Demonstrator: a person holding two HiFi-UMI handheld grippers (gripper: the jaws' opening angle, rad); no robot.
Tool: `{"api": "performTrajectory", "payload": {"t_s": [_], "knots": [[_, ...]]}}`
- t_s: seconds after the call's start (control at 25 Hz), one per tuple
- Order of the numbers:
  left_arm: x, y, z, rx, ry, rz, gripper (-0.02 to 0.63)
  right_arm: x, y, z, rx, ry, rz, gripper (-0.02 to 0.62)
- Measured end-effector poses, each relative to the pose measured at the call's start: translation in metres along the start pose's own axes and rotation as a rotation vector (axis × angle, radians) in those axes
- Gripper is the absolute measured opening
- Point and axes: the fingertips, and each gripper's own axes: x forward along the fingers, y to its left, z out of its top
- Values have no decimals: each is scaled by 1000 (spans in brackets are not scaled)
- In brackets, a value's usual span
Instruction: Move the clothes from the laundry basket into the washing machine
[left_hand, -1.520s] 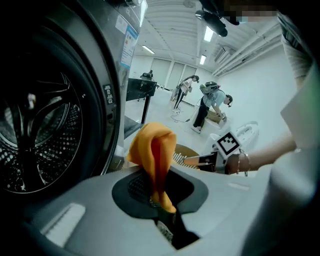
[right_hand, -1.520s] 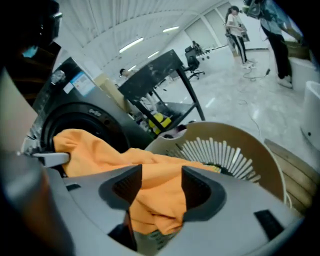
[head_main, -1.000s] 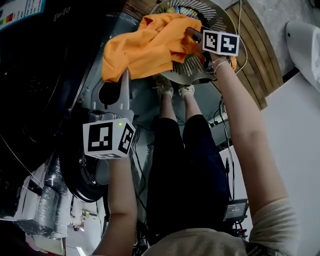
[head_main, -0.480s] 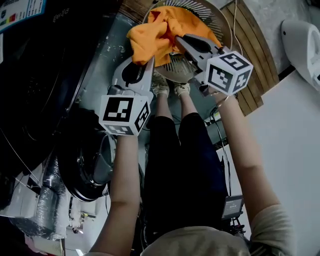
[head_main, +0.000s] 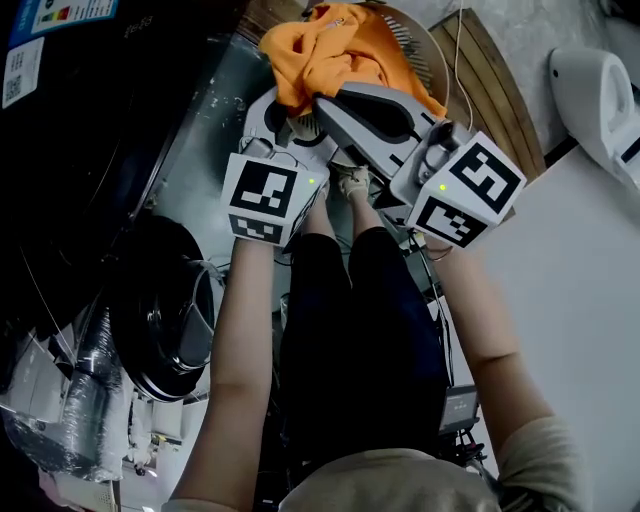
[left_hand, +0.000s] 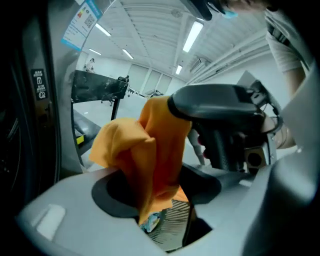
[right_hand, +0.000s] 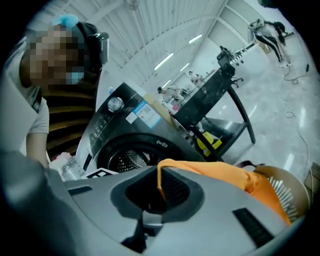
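Pinching orange garment (right_hand: 222, 175) edge, right gripper (right_hand: 159, 192)

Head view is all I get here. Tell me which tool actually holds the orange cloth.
Observer: The right tool. Its own view shows its jaws, which have just been closing, pinched on a hem of the orange cloth.
Operator: Report the left tool.
Observer: The left tool has just been opening. Its jaws stand apart, with the cloth hanging between them unclamped.
Operator: Say what lies ahead of the right tool.
Observer: The washing machine, its drum open, straight past the jaws.
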Motion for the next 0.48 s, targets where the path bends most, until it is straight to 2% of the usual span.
{"api": "performTrajectory", "payload": {"t_s": [0.04,0.12,0.16,0.32,0.44,0.48], "knots": [[0,5,1,-1,-4,27,245,2,4,-2,-26,7,5,28],[-6,19,2,-42,-23,96,117,3,6,-7,-53,15,-5,28],[-12,25,2,-65,-34,132,94,1,3,-9,-54,10,-16,29],[-46,44,3,-127,-84,246,81,-12,-28,-29,-70,13,-88,35],[-75,54,1,-145,-92,299,80,-25,-71,-61,-74,98,-181,54],[-83,58,0,-151,-95,311,78,-27,-86,-74,-74,140,-207,82]]}}
